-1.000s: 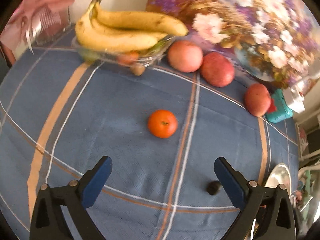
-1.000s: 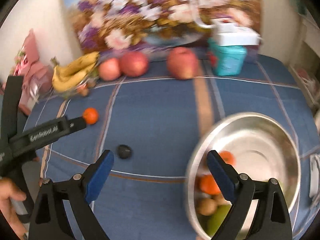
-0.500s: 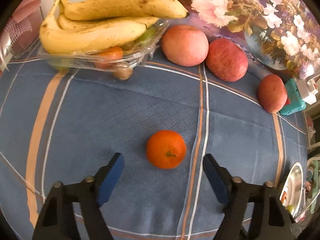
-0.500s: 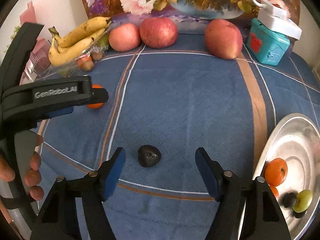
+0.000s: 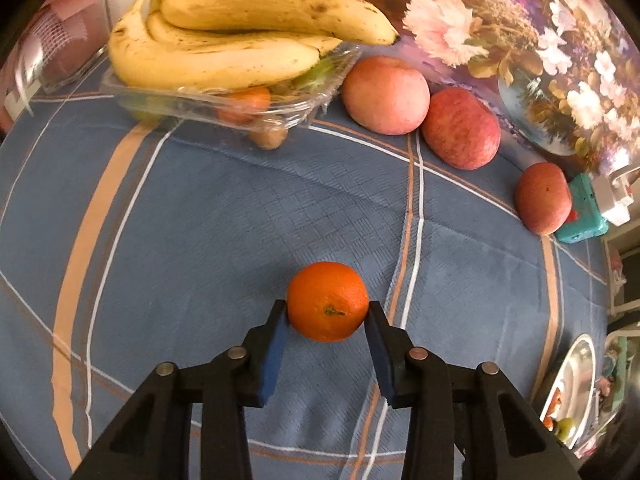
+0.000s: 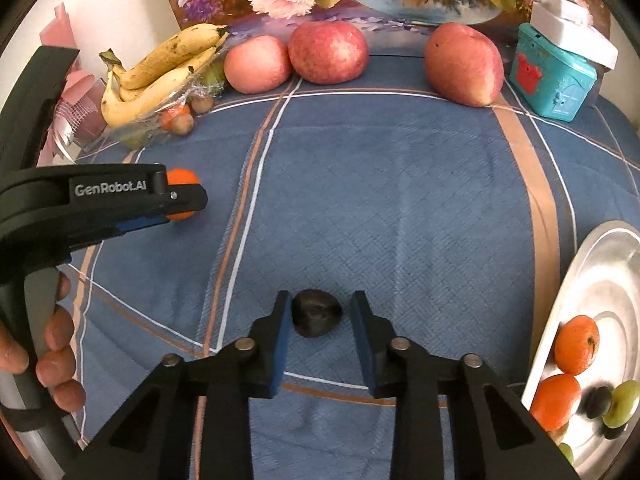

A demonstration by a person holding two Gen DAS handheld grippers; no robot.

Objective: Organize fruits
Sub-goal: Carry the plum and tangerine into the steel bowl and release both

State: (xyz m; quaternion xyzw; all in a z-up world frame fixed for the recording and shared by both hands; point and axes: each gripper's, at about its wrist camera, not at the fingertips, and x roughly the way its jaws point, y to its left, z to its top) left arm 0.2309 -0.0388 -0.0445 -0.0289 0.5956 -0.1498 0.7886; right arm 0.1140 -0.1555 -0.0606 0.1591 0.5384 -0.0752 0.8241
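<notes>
An orange tangerine (image 5: 327, 307) rests on the blue cloth, and my left gripper (image 5: 327, 314) is shut on it, both blue pads touching its sides. The right wrist view shows the same gripper (image 6: 182, 200) on the tangerine (image 6: 180, 178). My right gripper (image 6: 319, 316) straddles a small dark fruit (image 6: 316, 318) on the cloth; the left pad is at the fruit, and a gap remains at the right pad. A steel bowl (image 6: 600, 264) at the right holds tangerines (image 6: 576, 344), a green fruit and dark fruits.
A clear tray (image 5: 208, 100) with bananas (image 5: 224, 48) and small fruits stands at the back left. Three red apples (image 6: 328, 56) line the back by a floral painting. A teal box (image 6: 554, 80) stands back right. A pink item sits far left.
Both grippers moved forward and narrowed. The left one closed onto the tangerine. The right one came down around the dark fruit.
</notes>
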